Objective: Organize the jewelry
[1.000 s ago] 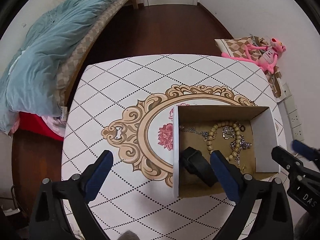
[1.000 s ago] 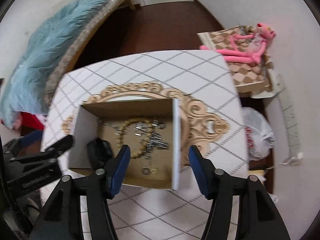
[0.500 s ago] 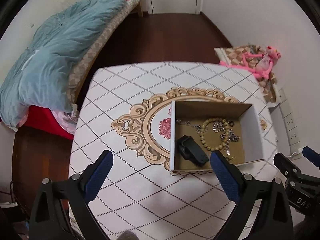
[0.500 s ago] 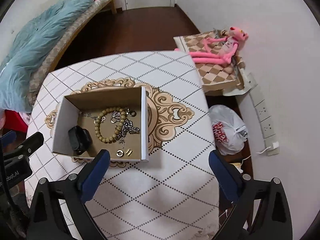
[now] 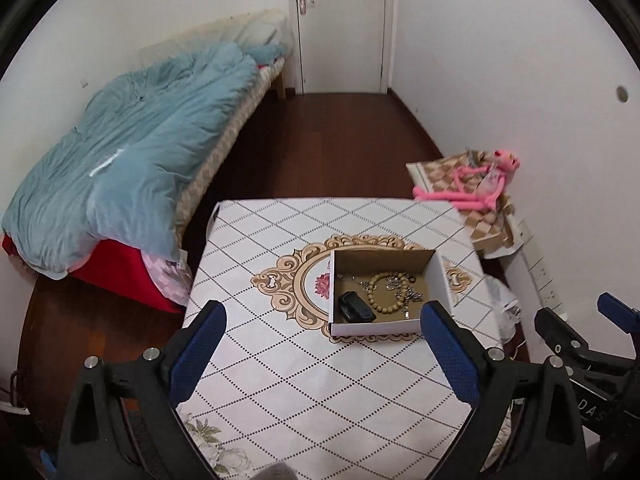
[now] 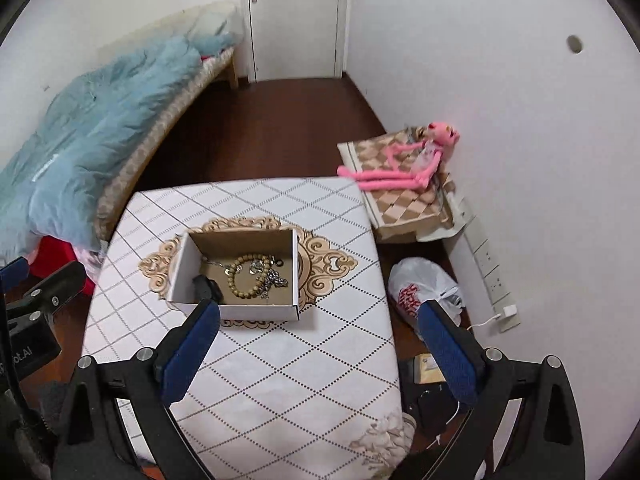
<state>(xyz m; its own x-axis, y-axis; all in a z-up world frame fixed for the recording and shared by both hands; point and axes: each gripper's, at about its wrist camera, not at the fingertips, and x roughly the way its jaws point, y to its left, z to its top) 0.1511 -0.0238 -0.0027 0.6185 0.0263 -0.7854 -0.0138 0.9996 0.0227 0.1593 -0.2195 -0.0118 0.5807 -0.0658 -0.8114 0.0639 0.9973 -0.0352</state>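
Note:
A white cardboard box (image 5: 443, 280) (image 6: 182, 268) stands on the patterned table (image 5: 304, 376) (image 6: 280, 364). Inside lie a wooden bead bracelet (image 5: 382, 296) (image 6: 240, 278), silver chains (image 5: 408, 292) (image 6: 274, 278) and a black item (image 5: 355, 307) (image 6: 208, 288). My left gripper (image 5: 322, 334) is open and empty, held above the table's near side, well back from the box. My right gripper (image 6: 320, 332) is open and empty, also back from the box. Each gripper shows at the other view's edge: the right one (image 5: 580, 328) and the left one (image 6: 44, 280).
A bed with a blue quilt (image 5: 120, 168) (image 6: 80, 120) stands left of the table. A pink plush toy (image 5: 476, 184) (image 6: 404, 164) lies on a checkered box by the right wall. A white plastic bag (image 6: 424, 292) sits on the floor right of the table.
Both grippers have pulled up and back from the box, which now looks smaller and farther. The right gripper's jaws have widened. The box contents have not moved.

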